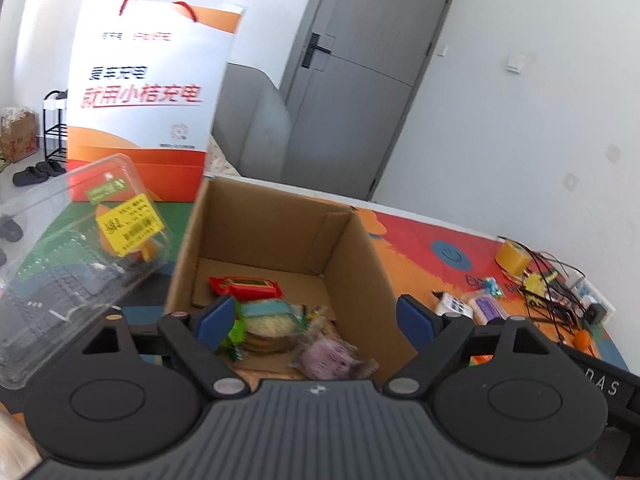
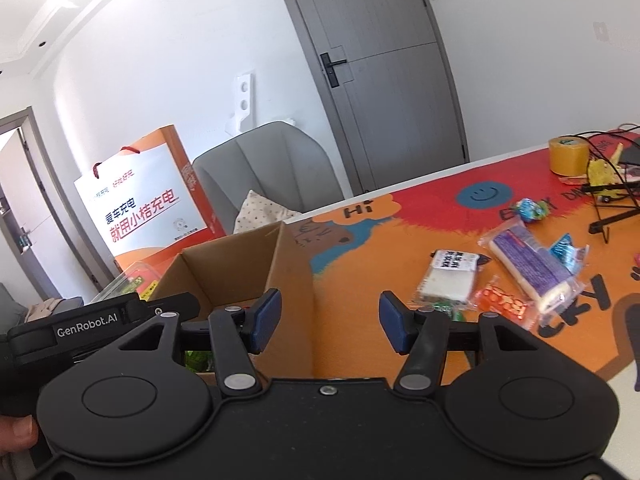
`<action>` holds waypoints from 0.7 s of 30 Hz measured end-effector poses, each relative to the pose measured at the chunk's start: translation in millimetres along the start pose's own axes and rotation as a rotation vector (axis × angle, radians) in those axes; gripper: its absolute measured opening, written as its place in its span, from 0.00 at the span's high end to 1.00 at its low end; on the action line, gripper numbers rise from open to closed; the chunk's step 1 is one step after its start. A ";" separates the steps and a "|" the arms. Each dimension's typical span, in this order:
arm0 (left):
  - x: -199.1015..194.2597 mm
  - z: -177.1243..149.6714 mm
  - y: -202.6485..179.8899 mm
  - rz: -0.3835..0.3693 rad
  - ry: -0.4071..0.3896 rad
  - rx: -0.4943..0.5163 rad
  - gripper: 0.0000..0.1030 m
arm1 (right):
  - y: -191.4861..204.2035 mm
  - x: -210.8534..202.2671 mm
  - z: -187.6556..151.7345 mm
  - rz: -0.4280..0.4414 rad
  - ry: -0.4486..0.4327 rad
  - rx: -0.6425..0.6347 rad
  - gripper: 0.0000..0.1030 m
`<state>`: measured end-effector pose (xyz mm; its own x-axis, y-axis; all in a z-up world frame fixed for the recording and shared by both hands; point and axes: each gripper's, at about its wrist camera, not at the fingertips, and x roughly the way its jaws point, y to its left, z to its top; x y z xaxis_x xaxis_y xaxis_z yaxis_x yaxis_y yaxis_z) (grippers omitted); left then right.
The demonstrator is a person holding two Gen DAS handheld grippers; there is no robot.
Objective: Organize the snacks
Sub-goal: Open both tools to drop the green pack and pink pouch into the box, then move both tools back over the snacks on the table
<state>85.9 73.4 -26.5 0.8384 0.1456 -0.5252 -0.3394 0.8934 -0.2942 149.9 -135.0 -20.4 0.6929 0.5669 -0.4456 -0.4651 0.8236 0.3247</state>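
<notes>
Below our left gripper (image 1: 316,318): box (image 1: 352,248), snacks inside | both released, empty | right gripper (image 2: 328,322) facing loose packets (image 2: 536,260), likely next.

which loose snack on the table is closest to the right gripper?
The white-wrapped packet, just beyond the right gripper. The purple bar and orange packet lie farther right.

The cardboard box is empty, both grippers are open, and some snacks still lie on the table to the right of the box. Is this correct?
Not quite: the cardboard box is not empty. The left wrist view shows snack packets on its bottom. The rest holds: the left gripper and right gripper are open, and snacks lie on the table.
</notes>
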 end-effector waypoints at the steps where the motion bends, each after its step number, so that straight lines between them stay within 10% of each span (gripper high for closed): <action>1: 0.6 -1.1 -3.5 -0.005 0.008 0.006 0.15 | -2.7 -2.0 -0.3 -0.004 -0.001 0.003 0.43; 21: 12.6 -10.4 -72.7 -0.097 0.070 0.113 0.14 | -68.6 -40.4 -0.1 -0.113 -0.038 0.084 0.18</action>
<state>116.8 5.9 -20.0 0.8316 0.0297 -0.5545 -0.2050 0.9444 -0.2569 153.8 -214.4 -24.8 0.7594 0.4678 -0.4522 -0.3360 0.8771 0.3432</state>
